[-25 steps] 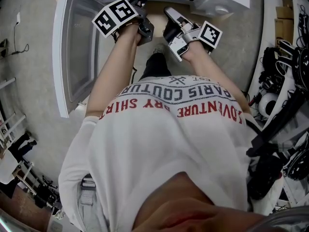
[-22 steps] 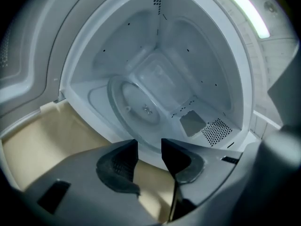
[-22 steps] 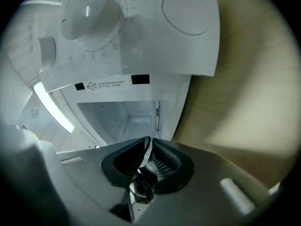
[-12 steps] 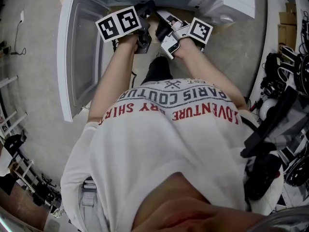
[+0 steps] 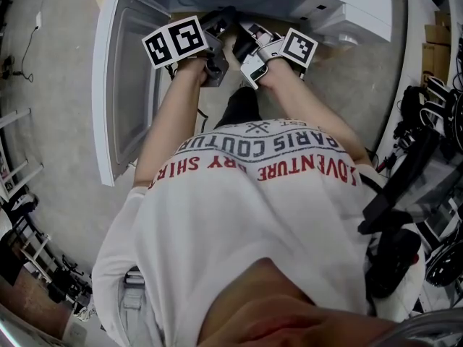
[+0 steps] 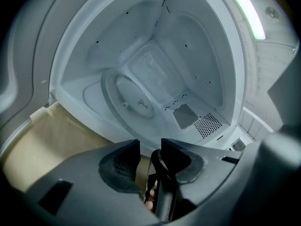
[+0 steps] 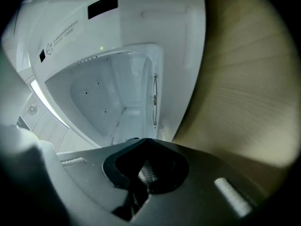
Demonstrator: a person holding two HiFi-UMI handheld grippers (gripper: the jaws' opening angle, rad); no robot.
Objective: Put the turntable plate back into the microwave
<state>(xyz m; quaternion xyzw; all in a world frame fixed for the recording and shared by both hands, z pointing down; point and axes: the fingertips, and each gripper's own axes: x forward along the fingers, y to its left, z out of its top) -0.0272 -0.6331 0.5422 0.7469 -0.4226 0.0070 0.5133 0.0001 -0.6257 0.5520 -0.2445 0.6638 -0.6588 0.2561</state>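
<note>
The clear glass turntable plate [image 6: 129, 98] hangs tilted inside the white microwave cavity [image 6: 197, 55], and its near rim runs down into my left gripper's jaws. My left gripper [image 6: 150, 145] is shut on that rim, its jaws a narrow slot apart. In the head view the left gripper [image 5: 221, 22] reaches into the microwave [image 5: 347, 6] mouth. My right gripper [image 5: 244, 33] sits close beside it on the right. In its own view the right gripper [image 7: 146, 140] has its jaws shut, with nothing seen between them, and faces the microwave's front right side.
The microwave door [image 5: 130, 85] stands swung open at the left. The oven rests on a tan wooden top [image 7: 244, 88]. The control panel [image 7: 103, 6] is right of the cavity. Cables and dark equipment [image 5: 427, 121] crowd the right side. The person's white shirt [image 5: 253, 215] fills the lower head view.
Both grippers have moved forward together to the microwave mouth and drawn closer to each other. The open door and oven sit lower and nearer in the head view.
</note>
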